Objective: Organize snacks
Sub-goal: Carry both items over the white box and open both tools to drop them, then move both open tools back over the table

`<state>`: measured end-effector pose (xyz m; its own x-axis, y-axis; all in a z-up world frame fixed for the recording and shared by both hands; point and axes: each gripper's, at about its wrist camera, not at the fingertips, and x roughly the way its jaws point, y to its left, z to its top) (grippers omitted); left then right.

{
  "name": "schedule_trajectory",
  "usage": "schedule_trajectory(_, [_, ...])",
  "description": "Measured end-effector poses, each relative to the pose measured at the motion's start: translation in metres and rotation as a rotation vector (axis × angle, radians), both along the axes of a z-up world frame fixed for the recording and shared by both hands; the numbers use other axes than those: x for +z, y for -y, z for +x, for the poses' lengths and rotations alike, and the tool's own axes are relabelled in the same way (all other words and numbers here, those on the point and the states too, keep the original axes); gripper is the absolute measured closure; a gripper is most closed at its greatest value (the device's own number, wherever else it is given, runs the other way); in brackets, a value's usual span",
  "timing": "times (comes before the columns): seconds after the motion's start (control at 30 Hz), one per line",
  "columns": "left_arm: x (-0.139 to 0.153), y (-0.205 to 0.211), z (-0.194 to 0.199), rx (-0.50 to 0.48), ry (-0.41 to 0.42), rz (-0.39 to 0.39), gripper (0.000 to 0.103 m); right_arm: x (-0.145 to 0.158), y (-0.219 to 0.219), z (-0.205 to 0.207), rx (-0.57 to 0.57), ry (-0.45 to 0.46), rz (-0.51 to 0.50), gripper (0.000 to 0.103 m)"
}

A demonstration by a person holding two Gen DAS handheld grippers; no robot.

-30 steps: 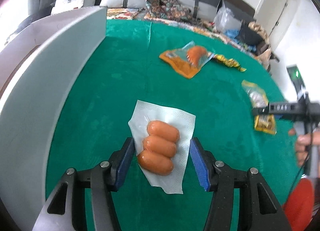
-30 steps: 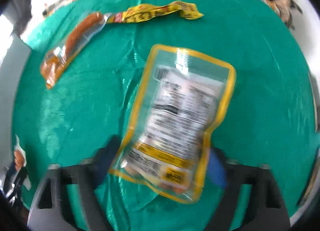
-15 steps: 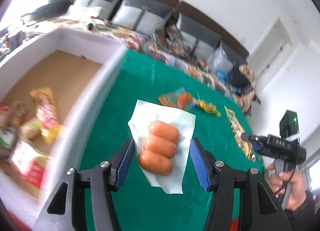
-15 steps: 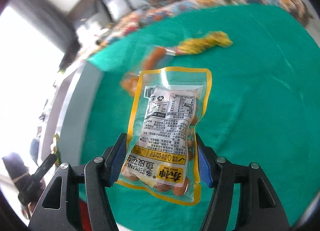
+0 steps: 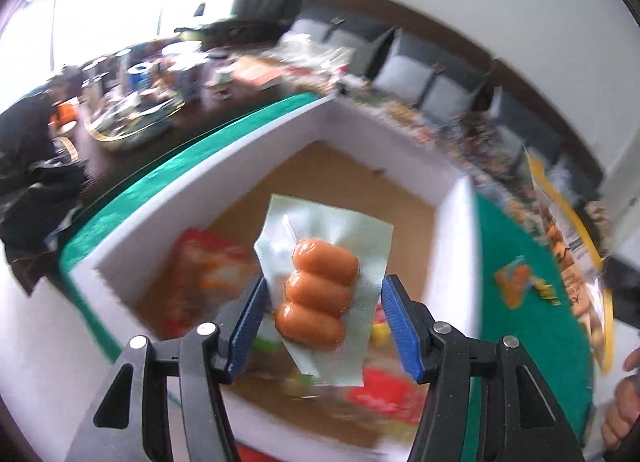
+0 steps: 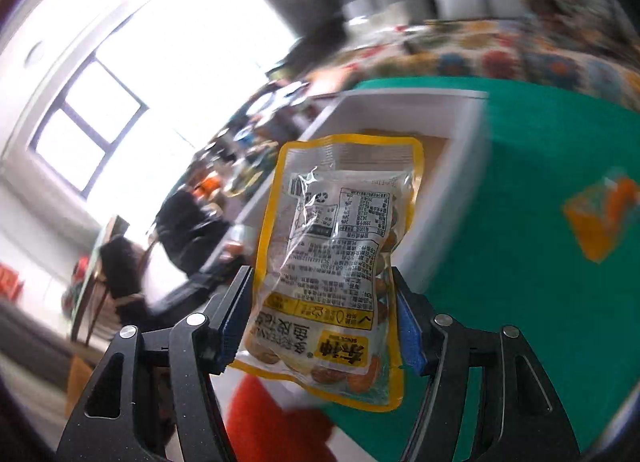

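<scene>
My left gripper [image 5: 322,326] is shut on a clear pack of three small sausages [image 5: 318,294] and holds it in the air over the white box [image 5: 168,198], which has a brown floor and several snack packs inside. My right gripper [image 6: 324,326] is shut on a yellow-edged clear peanut bag [image 6: 336,262], held up above the green table [image 6: 540,302] near the box's wall [image 6: 460,166]. The peanut bag also shows at the right edge of the left wrist view [image 5: 568,254].
An orange snack pack [image 6: 600,218] lies on the green cloth to the right; it also shows in the left wrist view [image 5: 516,282] next to a small yellow wrapper [image 5: 546,290]. Behind are a cluttered table, a seated person and sofa cushions.
Both grippers lifted their packs off the green table and swung left toward the white box. The sausage pack now hangs over the box's inside; the peanut bag is beside the box.
</scene>
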<state>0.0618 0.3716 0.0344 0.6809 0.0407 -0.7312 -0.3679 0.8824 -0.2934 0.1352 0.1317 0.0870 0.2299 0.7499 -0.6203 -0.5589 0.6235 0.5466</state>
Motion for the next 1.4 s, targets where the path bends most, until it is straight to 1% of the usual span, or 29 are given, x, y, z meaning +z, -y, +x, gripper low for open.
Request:
schedule_trajectory(0.03, [-0.009,-0.006,-0.001,0.029,-0.031,0.005,0.036,-0.003,-0.018,0.000,0.029,-0.002,0.010,0.030])
schedule_trajectory(0.07, [-0.016,-0.012,-0.003,0.052,-0.058,0.000,0.023,-0.010,-0.035,0.001,0.059,-0.022,0.015,0.022])
schedule_trajectory(0.1, [-0.021,-0.016,-0.007,0.069,-0.071,0.001,0.019,-0.018,-0.052,0.003,0.086,-0.062,-0.005,0.018])
schedule_trajectory(0.13, [-0.024,-0.018,-0.011,0.091,-0.074,0.012,0.016,-0.023,-0.062,0.000,0.097,-0.085,-0.017,0.017])
schedule_trajectory(0.17, [-0.024,-0.018,-0.014,0.097,-0.068,0.020,0.016,-0.026,-0.066,-0.001,0.099,-0.090,-0.012,0.017])
schedule_trajectory(0.27, [-0.025,-0.013,-0.023,0.089,-0.055,0.024,0.009,-0.024,-0.051,-0.004,0.065,-0.039,0.021,0.017])
schedule_trajectory(0.3, [-0.024,-0.011,-0.026,0.085,-0.047,0.024,0.009,-0.024,-0.041,-0.003,0.050,-0.024,0.019,0.017])
schedule_trajectory(0.4, [-0.017,0.008,-0.031,0.042,-0.006,0.009,0.009,-0.030,0.002,-0.001,-0.031,0.050,-0.041,0.018])
schedule_trajectory(0.43, [-0.013,0.016,-0.030,0.026,0.007,0.003,0.008,-0.038,0.019,-0.002,-0.069,0.086,-0.087,0.018])
schedule_trajectory(0.47, [-0.006,0.030,-0.028,-0.005,0.028,-0.005,0.006,-0.048,0.040,-0.003,-0.112,0.130,-0.157,0.018])
schedule_trajectory(0.53, [0.001,0.057,-0.025,-0.056,0.054,-0.013,0.004,-0.073,0.080,-0.004,-0.185,0.181,-0.286,0.018])
schedule_trajectory(0.6, [0.012,0.092,-0.018,-0.131,0.078,-0.017,0.004,-0.107,0.132,-0.006,-0.271,0.188,-0.424,0.018])
schedule_trajectory(0.7, [0.020,0.155,-0.002,-0.265,0.093,-0.013,0.001,-0.148,0.214,-0.014,-0.395,0.181,-0.555,0.018])
schedule_trajectory(0.77, [0.019,0.194,0.012,-0.342,0.087,-0.020,0.000,-0.160,0.262,-0.020,-0.470,0.181,-0.603,0.018])
schedule_trajectory(0.83, [0.011,0.230,0.027,-0.406,0.062,-0.024,0.000,-0.167,0.305,-0.026,-0.542,0.185,-0.643,0.018])
schedule_trajectory(0.9, [-0.006,0.267,0.044,-0.451,0.031,-0.019,0.000,-0.171,0.344,-0.027,-0.607,0.181,-0.675,0.018])
schedule_trajectory(0.97, [-0.026,0.296,0.060,-0.475,-0.001,-0.015,0.000,-0.174,0.379,-0.027,-0.662,0.172,-0.691,0.018])
schedule_trajectory(1.0, [-0.037,0.307,0.067,-0.479,-0.023,-0.013,0.001,-0.172,0.382,-0.026,-0.684,0.167,-0.694,0.018])
schedule_trajectory(1.07, [-0.061,0.329,0.083,-0.484,-0.069,-0.008,0.001,-0.176,0.403,-0.025,-0.729,0.153,-0.690,0.018])
schedule_trajectory(1.13, [-0.082,0.347,0.095,-0.488,-0.091,0.006,0.001,-0.181,0.415,-0.013,-0.762,0.140,-0.683,0.018])
schedule_trajectory(1.23, [-0.105,0.364,0.108,-0.474,-0.118,0.059,0.001,-0.183,0.425,-0.024,-0.798,0.132,-0.658,0.018])
schedule_trajectory(1.3, [-0.114,0.371,0.112,-0.466,-0.129,0.081,0.001,-0.180,0.432,-0.033,-0.824,0.118,-0.632,0.018])
schedule_trajectory(1.37, [-0.123,0.371,0.116,-0.463,-0.130,0.097,0.001,-0.179,0.438,-0.032,-0.841,0.100,-0.612,0.018])
schedule_trajectory(1.4, [-0.124,0.373,0.117,-0.459,-0.115,0.121,0.001,-0.180,0.441,-0.033,-0.844,0.091,-0.597,0.018])
